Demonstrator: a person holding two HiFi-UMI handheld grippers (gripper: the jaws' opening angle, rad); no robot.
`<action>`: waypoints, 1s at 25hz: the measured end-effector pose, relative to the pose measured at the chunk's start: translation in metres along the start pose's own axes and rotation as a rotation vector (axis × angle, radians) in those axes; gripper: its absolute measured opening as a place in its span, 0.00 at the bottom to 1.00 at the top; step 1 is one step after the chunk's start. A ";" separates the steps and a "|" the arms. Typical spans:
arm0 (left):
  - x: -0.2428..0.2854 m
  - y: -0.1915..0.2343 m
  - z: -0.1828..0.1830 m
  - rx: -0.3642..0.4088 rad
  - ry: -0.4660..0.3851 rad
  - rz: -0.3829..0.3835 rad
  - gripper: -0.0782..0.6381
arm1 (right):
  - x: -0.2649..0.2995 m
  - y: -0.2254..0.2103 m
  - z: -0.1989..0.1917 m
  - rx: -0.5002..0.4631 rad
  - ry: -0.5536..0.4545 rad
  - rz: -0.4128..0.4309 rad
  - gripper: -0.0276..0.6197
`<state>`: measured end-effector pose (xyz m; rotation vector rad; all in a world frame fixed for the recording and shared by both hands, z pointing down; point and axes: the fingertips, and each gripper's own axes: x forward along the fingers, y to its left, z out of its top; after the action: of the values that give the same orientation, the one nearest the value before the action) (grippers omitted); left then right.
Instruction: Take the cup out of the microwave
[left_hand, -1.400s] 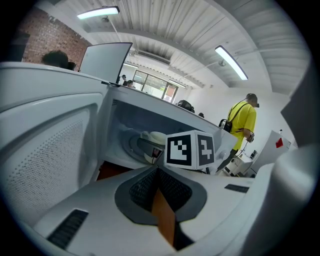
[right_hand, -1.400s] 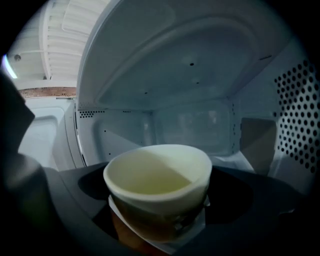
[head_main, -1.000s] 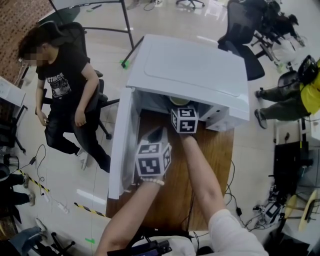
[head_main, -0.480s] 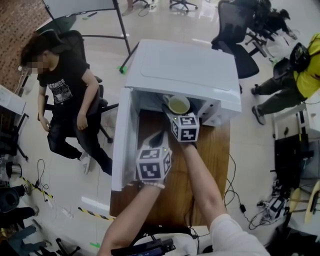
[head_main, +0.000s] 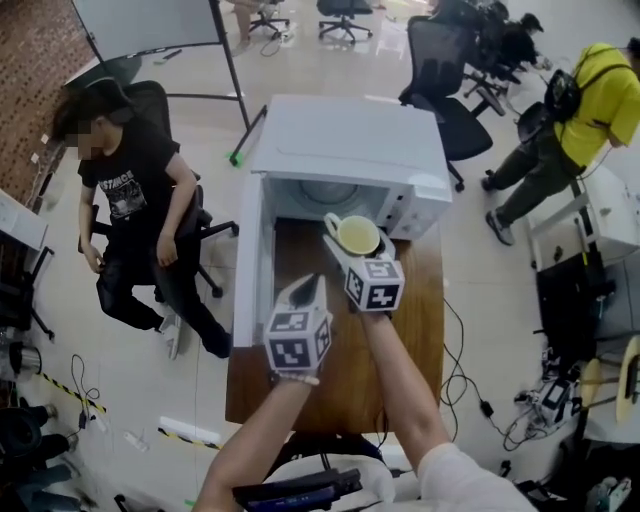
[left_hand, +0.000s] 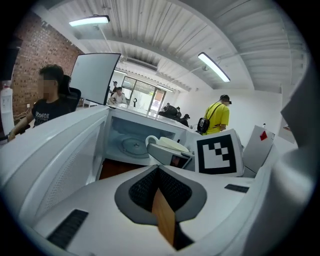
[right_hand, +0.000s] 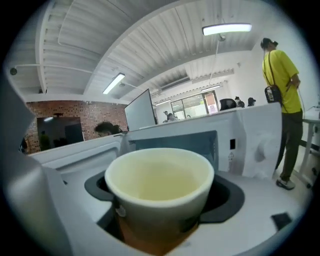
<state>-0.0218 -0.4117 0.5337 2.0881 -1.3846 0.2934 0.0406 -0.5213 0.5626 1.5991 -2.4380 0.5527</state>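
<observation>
Both jaws of the right gripper (head_main: 350, 248) stand wide and clamp the cup (right_hand: 159, 186) by its lower wall, one pad on each side, with the rim rising above them. The cup is upright and its pale yellow inside faces up. It hangs just in front of the open microwave (head_main: 352, 142), outside the cavity and above the far end of the wooden worktop (head_main: 345, 385).

Its handle (head_main: 330, 220) points back toward the cavity, away from the jaws.

Beside it on the left, the left gripper (head_main: 307, 286) has its jaws pressed together with nothing between them. It hovers over the worktop, near the open door (head_main: 246, 270) and apart from the cup.

The right gripper view shows how deep the cup sits between the jaws and that its bowl looks dry. That view hides the handle. The head view alone shows that the cup is clear of the opening and that the door swings out to the left. The left gripper view shows the cup from the side, next to the right gripper's marker cube (left_hand: 219, 154), and the glass turntable (left_hand: 134, 146) inside the cavity behind it. A seated person in a black shirt (head_main: 130, 190) is on the left. A standing person in a yellow top (head_main: 590, 85) is on the right.
</observation>
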 end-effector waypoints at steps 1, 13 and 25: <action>-0.009 -0.004 -0.001 0.008 -0.005 -0.009 0.11 | -0.013 0.006 0.003 0.001 -0.007 -0.001 0.78; -0.133 -0.025 -0.043 0.053 -0.068 -0.080 0.11 | -0.177 0.084 0.006 0.024 -0.046 -0.011 0.78; -0.218 -0.049 -0.079 0.040 -0.099 -0.134 0.11 | -0.313 0.125 -0.005 0.149 -0.128 -0.017 0.78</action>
<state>-0.0598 -0.1867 0.4708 2.2432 -1.2960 0.1656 0.0545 -0.2102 0.4347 1.7622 -2.5250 0.6629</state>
